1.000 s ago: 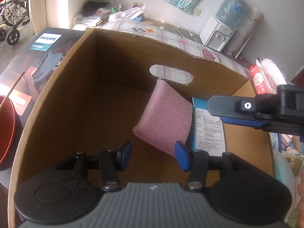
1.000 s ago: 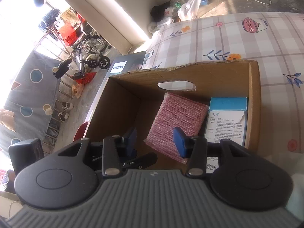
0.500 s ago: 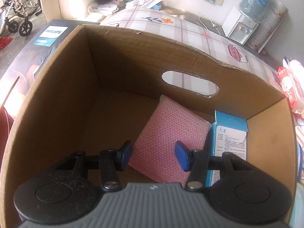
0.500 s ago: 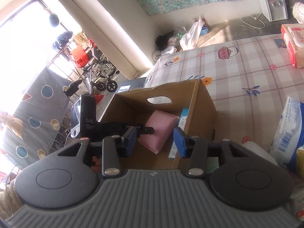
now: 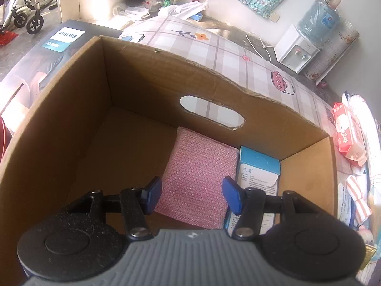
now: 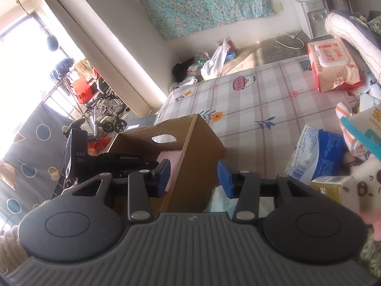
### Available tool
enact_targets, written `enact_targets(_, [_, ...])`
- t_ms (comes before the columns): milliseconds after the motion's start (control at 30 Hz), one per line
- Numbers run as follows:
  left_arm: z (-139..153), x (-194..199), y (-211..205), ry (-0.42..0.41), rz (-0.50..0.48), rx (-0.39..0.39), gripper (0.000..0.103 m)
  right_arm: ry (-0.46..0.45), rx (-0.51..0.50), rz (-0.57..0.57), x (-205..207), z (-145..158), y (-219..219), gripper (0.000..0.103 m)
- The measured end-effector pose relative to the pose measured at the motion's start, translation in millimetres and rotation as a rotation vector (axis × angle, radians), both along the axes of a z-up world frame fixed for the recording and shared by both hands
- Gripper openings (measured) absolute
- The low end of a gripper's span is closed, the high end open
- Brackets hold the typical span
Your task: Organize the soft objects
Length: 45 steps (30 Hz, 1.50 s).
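A pink mesh sponge pad (image 5: 200,176) stands on edge inside an open cardboard box (image 5: 71,124), leaning against a blue-and-white carton (image 5: 258,169) at the box's right side. My left gripper (image 5: 193,195) hangs over the box just above the pad. Its jaws are opening, and the blue pads flank the pad's near edge without pressing on it. My right gripper (image 6: 194,178) is open outside the box (image 6: 197,166), near its right wall, with nothing between its fingers. The pad (image 6: 172,160) shows only as a strip there.
The box sits on a checked tablecloth (image 6: 250,100). To its right lie a wet-wipes pack (image 6: 333,71), a blue-and-white packet (image 6: 316,155), striped cloth (image 6: 350,124), a yellow carton (image 6: 333,188) and a plush toy (image 6: 364,181). A Philips box (image 5: 47,54) lies left of the cardboard box.
The right gripper has drawn back out of the box and swung right. The left gripper's jaws have widened, and the pink pad now stands squarer against the carton.
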<state>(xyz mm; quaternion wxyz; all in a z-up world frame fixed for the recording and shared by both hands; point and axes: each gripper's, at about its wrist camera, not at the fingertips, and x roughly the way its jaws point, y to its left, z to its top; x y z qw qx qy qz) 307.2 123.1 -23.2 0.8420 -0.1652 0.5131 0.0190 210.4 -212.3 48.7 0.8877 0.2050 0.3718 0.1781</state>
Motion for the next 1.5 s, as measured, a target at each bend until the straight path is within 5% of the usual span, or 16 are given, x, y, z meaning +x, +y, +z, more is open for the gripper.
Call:
enact_targets(267, [86.8, -58.3, -41.8, -0.222, -0.145, -0.056, 0.065, -0.109, -0.287, -0.193, -36.3, 19.7, -73.1, 0.048])
enact_targets(433, [113.5, -74.4, -123.6, -0.29, -0.379, -0.081, 0.066, -0.069, -0.31, -0.28, -45.8, 7.2, -122.2, 0.048])
enact_targets(600, [101.1, -79.3, -201.8, -0.247, -0.534, -0.124, 0.063, -0.045, -0.361, -0.306, -55.7, -10.0, -151.2, 0.048])
enact_targets(800, [72.9, -51.4, -265.2, -0.11, -0.519, -0.255, 0.058, -0.025, -0.4, -0.262, -51.4, -28.3, -156.8, 0.048])
enact_targets(900, [64.0, -29.8, -291.6, -0.06, -0.511, -0.278, 0.055, -0.003, -0.325, -0.258, -43.8, -36.1, -167.6, 0.048])
enact_targets(1133, [56.1, 15.3, -337.9, -0.101, -0.595, -0.187, 0.056, 0.136, 0.047, -0.361, -2.6, -59.1, -226.5, 0.049])
enact_targets(1267, [33.6, 43.3, -352.9, -0.026, -0.598, -0.216, 0.058, 0.259, 0.244, -0.423, 29.9, -88.1, -256.5, 0.049])
enact_targets(1500, [1.7, 57.7, -360.7, 0.078, -0.621, -0.276, 0.057, 0.391, 0.387, -0.48, 76.5, -129.7, -269.4, 0.05])
